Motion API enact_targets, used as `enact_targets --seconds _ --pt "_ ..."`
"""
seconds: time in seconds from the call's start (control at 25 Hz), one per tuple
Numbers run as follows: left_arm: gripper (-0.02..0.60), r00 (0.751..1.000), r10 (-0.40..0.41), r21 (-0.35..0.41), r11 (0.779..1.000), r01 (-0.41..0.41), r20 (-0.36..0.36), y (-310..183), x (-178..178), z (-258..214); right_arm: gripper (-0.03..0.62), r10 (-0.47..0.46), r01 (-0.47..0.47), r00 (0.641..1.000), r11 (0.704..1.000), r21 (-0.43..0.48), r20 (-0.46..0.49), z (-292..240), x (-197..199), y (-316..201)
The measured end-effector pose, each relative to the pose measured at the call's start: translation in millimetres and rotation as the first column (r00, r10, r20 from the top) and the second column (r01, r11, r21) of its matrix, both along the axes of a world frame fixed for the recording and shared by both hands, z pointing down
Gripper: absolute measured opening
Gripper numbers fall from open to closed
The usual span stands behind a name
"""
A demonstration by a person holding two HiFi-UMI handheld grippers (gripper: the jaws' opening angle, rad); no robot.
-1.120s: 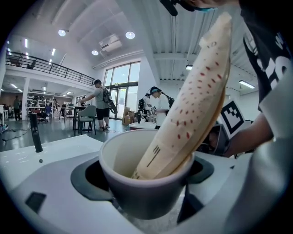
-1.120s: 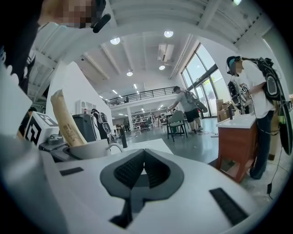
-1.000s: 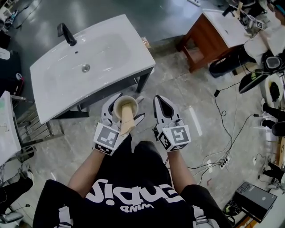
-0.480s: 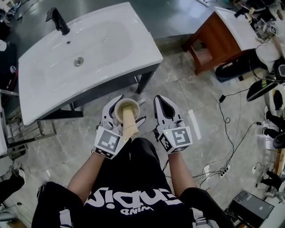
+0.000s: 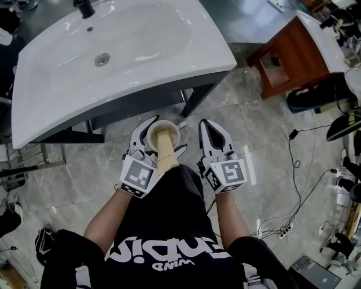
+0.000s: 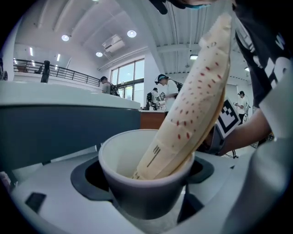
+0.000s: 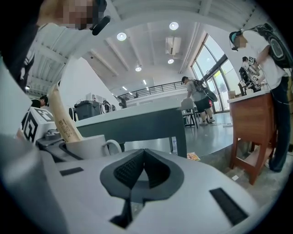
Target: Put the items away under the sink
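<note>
From the head view, the sink (image 5: 186, 53) top hid whatever lay under it, and the upper edge cut off the tap (image 5: 85, 7). In the left gripper view the pouch (image 6: 197, 96) ran out past the top edge, its print too small to read. The mug's (image 6: 142, 192) base sat hidden between the jaws, its handle out of sight there. The stand (image 5: 287, 53) was cut by the right edge. Distant people (image 6: 163, 91) were too small to make out.
</note>
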State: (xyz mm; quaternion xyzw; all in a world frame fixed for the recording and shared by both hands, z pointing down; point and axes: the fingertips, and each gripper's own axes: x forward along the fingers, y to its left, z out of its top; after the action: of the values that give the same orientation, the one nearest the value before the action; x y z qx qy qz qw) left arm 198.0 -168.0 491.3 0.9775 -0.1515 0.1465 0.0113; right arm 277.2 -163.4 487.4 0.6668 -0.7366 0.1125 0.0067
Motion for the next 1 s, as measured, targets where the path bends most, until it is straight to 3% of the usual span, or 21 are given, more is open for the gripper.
enact_targets --seconds 0.48,1.0 --pt "0.469 0.999 -0.003 0.042 0.999 0.005 -0.051 -21.4 0.8 74.8 0.018 0.011 -0.008 1.0 0.996 0.087 -0.029 69.4 5.8 -21.6" --pt "0.469 0.995 -0.063 0.118 0.99 0.072 -0.078 -41.1 -18.4 110.2 0.018 -0.026 0.032 0.999 0.984 0.176 -0.035 114.5 -11.7 -38.8"
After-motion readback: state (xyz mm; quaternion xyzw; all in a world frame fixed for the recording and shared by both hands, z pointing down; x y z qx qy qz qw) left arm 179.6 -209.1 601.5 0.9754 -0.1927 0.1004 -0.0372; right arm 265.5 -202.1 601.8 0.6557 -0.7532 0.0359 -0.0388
